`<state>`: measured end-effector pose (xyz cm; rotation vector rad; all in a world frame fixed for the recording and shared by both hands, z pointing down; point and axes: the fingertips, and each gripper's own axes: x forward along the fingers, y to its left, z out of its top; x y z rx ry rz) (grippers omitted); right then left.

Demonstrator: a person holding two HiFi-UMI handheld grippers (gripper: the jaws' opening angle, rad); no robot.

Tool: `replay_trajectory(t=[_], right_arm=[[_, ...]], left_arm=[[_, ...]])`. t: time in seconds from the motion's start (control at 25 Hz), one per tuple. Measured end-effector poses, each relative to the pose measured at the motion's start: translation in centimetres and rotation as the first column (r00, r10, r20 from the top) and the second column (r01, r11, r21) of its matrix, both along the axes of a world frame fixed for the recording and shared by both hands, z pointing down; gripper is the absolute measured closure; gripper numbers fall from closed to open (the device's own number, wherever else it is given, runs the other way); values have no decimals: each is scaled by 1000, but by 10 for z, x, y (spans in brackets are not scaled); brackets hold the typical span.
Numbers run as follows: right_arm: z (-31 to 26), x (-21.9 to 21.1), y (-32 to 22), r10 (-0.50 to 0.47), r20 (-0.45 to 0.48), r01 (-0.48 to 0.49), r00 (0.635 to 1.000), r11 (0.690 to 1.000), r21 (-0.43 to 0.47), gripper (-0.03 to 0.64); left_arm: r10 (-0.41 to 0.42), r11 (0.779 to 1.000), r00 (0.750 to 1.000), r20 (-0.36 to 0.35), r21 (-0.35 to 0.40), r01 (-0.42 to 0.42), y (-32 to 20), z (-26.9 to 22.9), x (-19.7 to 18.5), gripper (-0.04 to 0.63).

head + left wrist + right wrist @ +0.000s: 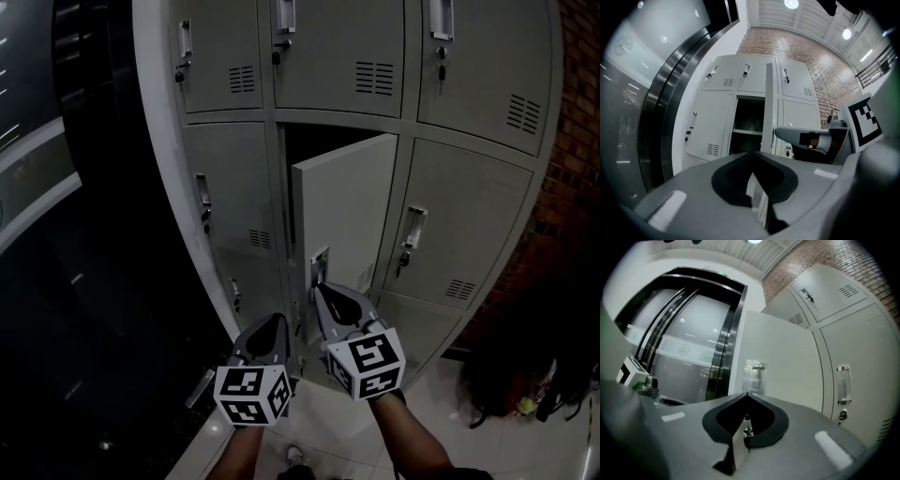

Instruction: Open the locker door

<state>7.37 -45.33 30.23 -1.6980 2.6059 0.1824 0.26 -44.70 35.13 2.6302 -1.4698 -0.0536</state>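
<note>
Locker door (pixel 342 211), in the middle column of the locker bank (pixel 469 84), stands partly swung out, hinged on its right. Right gripper (pixel 318 287): jaws closed tip to tip with nothing clamped. The tips sit just below the door's clear handle (pixel 754 376) near the free edge. Contact with the door cannot be confirmed. The keyed lock (pixel 748 430) shows through the jaw hollow. Left gripper (pixel 279 320): jaws closed, empty, beside the right one and apart from the door. The exposed compartment (pixel 747 117) has a shelf (pixel 749 132) across it.
</note>
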Motion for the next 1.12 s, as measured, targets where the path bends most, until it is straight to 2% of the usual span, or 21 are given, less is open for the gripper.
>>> replay_trajectory(t=[0.6, 1.12], right_arm=[[14, 31, 71, 25, 38, -25, 999, 1000, -16, 604], [36, -14, 134, 1, 36, 1, 999, 999, -54, 604]], left_arm=[[15, 1000, 999, 38, -8, -15, 67, 7, 26, 589], [29, 1000, 999, 37, 9, -30, 127, 1, 3, 589]])
